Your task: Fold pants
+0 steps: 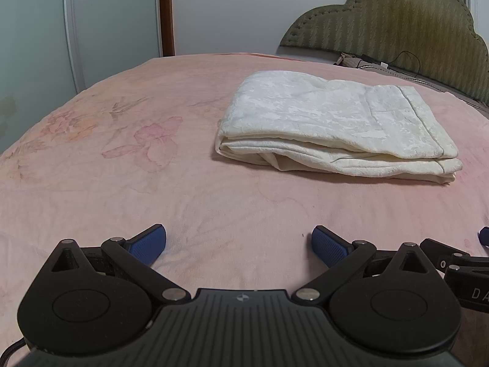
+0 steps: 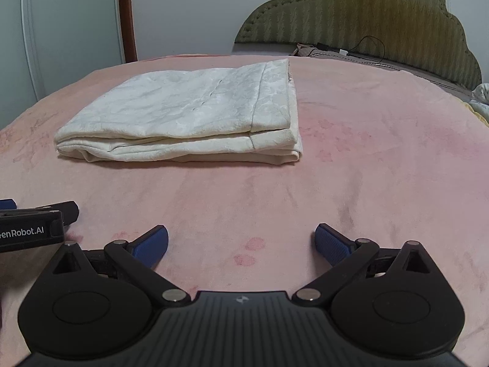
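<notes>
The cream-white pants (image 1: 333, 122) lie folded into a thick rectangle on the pink bedspread (image 1: 152, 183), ahead and to the right in the left wrist view. In the right wrist view the folded pants (image 2: 189, 116) lie ahead and to the left. My left gripper (image 1: 239, 244) is open and empty, low over the bedspread, well short of the pants. My right gripper (image 2: 241, 244) is open and empty too, equally far back. The two grippers sit side by side; part of the left one (image 2: 33, 223) shows at the right view's left edge.
A padded olive headboard (image 1: 391, 27) stands behind the bed at the right, with a dark cable (image 1: 406, 61) lying along its base. A white wardrobe (image 1: 76, 30) and a brown door frame (image 1: 166, 12) stand beyond the bed's far left edge.
</notes>
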Action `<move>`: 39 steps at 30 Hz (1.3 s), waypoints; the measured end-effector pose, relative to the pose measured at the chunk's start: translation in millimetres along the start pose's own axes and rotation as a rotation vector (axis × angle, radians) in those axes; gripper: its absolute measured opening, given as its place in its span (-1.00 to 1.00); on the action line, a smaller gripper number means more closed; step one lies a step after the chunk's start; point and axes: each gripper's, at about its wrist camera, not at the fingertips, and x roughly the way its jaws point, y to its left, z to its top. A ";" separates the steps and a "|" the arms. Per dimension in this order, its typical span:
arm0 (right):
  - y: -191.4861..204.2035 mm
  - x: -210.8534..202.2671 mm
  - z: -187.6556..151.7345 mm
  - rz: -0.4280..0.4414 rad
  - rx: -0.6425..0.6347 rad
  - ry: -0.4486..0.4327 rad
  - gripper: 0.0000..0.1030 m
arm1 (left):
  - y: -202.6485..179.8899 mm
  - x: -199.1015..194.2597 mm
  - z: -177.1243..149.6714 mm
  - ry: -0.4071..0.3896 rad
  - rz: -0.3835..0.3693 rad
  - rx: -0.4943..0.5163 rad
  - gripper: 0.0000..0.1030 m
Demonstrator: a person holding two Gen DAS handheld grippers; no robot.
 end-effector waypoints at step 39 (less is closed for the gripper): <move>1.8 -0.8 0.4 0.027 -0.029 0.002 1.00 | -0.1 -0.8 -0.4 0.001 -0.006 0.000 1.00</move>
